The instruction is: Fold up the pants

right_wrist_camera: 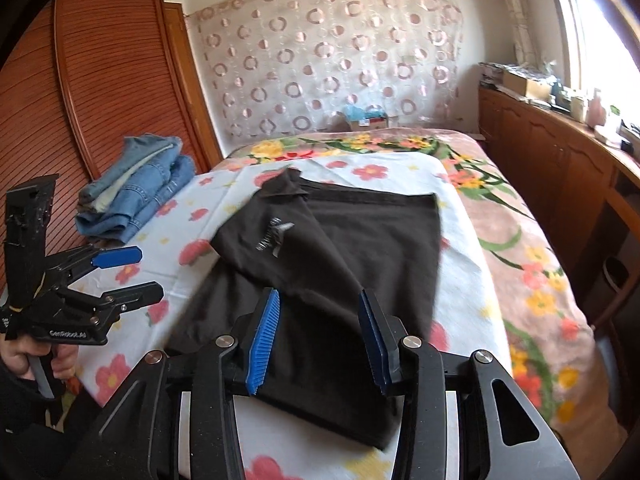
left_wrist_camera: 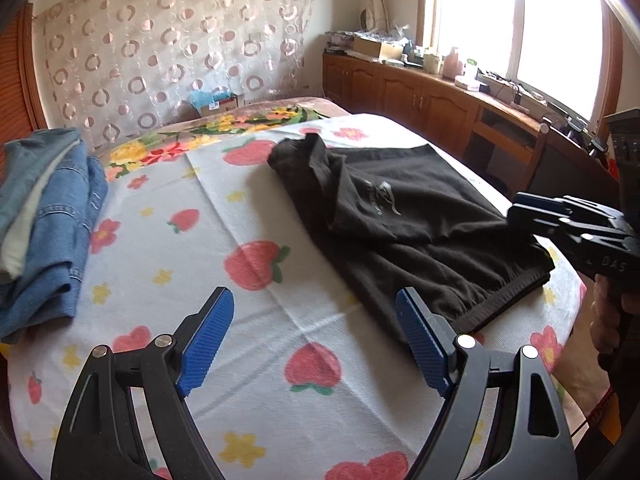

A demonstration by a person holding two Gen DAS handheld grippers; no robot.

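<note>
The black pants (right_wrist_camera: 336, 264) lie folded on a white sheet printed with strawberries and flowers (left_wrist_camera: 248, 320), spread over the bed. A top layer is turned over at a slant, and on it sits a small pale logo with lettering too blurred to read. The waistband edge runs along the near side in the left wrist view.

The right gripper (right_wrist_camera: 320, 340) hangs just above the near edge of the pants with its blue pads partly apart. The cloth shows between them, but neither pad presses on it. The left gripper (left_wrist_camera: 316, 336) stands wide apart over the bare sheet, holding nothing, with the pants' corner just beside its right finger.

Only the left wrist view shows the bright window (left_wrist_camera: 520, 24) and the right gripper from the side, where the letters "DAS" can be made out on its body, with a hand (left_wrist_camera: 608, 320) gripping below. Only the right wrist view shows the slatted wooden door (right_wrist_camera: 92, 92) and the left gripper from the side, marked "GenRobot.AI".

A stack of folded blue jeans (right_wrist_camera: 136, 196) sits at the far left of the bed, well apart from the pants. Behind hangs a sheer curtain patterned with rings (right_wrist_camera: 332, 60), and a wooden cabinet (left_wrist_camera: 420, 92) crowded with small items runs under the window.
</note>
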